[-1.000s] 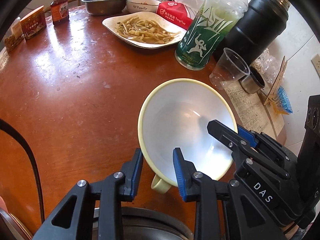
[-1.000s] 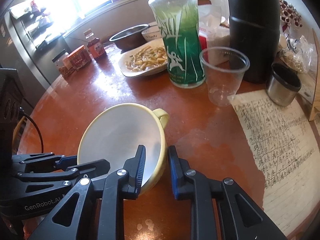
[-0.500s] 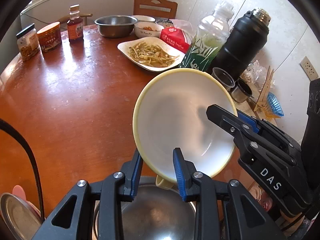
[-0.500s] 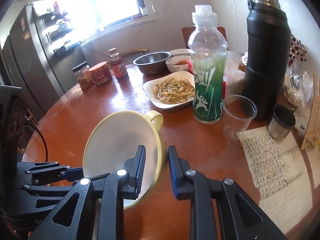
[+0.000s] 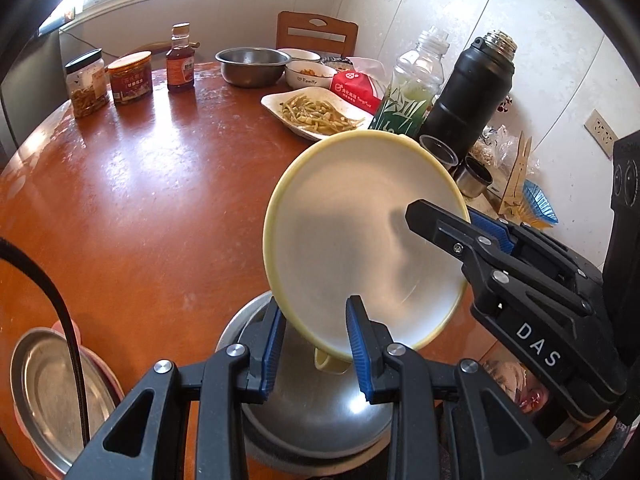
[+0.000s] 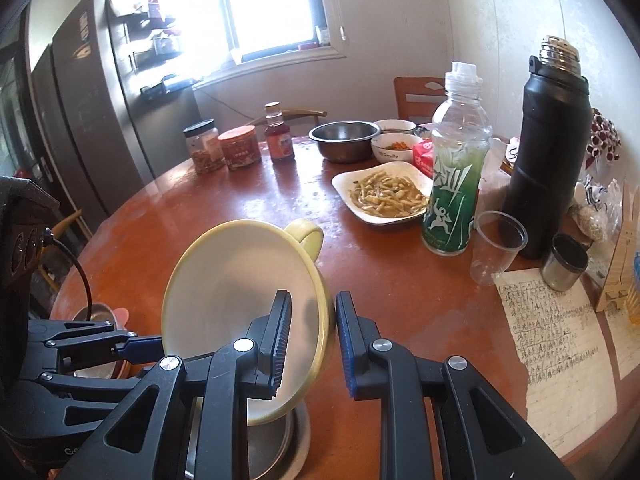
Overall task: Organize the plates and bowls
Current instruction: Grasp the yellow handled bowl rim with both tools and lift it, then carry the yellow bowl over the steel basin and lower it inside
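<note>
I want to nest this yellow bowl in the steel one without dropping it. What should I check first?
1. Right gripper on the yellow bowl: ok, rim clamped between its pads.
2. Left gripper on the bowl: ok, it pinches the wall by the handle.
3. Yellow bowl empty: ok, nothing inside.
4. Yellow bowl level: not ok, it is tipped steeply.
5. Steel bowl beneath it: ok, right below; the part that shows is bare.
6. Clear of the plastic cup: ok, well apart.
</note>
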Demonstrator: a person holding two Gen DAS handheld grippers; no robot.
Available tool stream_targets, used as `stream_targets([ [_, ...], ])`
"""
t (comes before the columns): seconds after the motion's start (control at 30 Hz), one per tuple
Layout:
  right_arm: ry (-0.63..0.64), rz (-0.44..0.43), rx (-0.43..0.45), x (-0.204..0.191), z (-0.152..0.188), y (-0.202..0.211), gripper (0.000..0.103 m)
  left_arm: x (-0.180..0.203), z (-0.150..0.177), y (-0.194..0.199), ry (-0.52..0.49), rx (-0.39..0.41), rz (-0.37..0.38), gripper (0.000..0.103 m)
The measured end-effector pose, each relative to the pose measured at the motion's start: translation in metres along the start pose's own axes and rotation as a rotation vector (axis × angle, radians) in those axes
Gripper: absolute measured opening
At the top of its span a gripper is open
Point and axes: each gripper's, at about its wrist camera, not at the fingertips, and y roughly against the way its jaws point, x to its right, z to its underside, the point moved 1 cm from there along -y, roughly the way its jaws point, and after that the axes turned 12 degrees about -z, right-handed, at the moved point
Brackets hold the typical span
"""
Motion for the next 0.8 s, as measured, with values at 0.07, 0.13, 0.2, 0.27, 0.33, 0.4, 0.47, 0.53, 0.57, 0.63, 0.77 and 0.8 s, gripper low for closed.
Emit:
stream_targets([
  [0.07, 0.007, 0.003, -0.003, -0.004, 0.005, 0.002, 0.024, -0.002, 0.006, 0.002, -0.004, 0.004, 0.001, 0.031],
  [0.13, 0.013, -0.001, -0.004, -0.009, 0.01, 0.004, 0.024, -0.003, 0.012, 0.003, -0.006, 0.004, -0.001, 0.031],
  [0.2, 0.016, 0.001, -0.009, -0.012, 0.015, 0.005, 0.024, -0.004, 0.018, 0.003, -0.007, -0.002, -0.003, 0.031],
  [0.27, 0.02, -0.001, -0.014, -0.014, 0.018, 0.006, 0.024, -0.003, 0.024, 0.003, -0.014, -0.003, -0.009, 0.031],
  [0.33, 0.03, 0.001, -0.012, -0.017, 0.022, 0.008, 0.024, -0.002, 0.028, 0.004, -0.019, -0.002, -0.014, 0.031],
  [0.4, 0.041, 0.004, -0.011, -0.021, 0.024, 0.009, 0.024, -0.001, 0.032, 0.005, -0.026, -0.001, -0.017, 0.031],
  [0.47, 0.048, 0.003, -0.014, -0.024, 0.027, 0.01, 0.024, 0.0, 0.036, 0.003, -0.034, -0.008, -0.031, 0.031],
  [0.53, 0.059, 0.003, -0.019, -0.027, 0.03, 0.01, 0.024, 0.001, 0.039, 0.001, -0.037, -0.014, -0.041, 0.031],
  [0.57, 0.064, 0.001, -0.022, -0.029, 0.032, 0.01, 0.024, 0.001, 0.04, 0.0, -0.038, -0.018, -0.045, 0.031],
  [0.63, 0.069, 0.002, -0.028, -0.03, 0.035, 0.009, 0.024, 0.001, 0.043, -0.001, -0.04, -0.024, -0.052, 0.031],
  [0.77, 0.076, 0.002, -0.043, -0.033, 0.04, 0.006, 0.024, -0.001, 0.047, -0.001, -0.04, -0.025, -0.061, 0.031],
  [0.8, 0.077, 0.005, -0.047, -0.033, 0.04, 0.006, 0.024, -0.001, 0.047, -0.001, -0.038, -0.023, -0.06, 0.031],
])
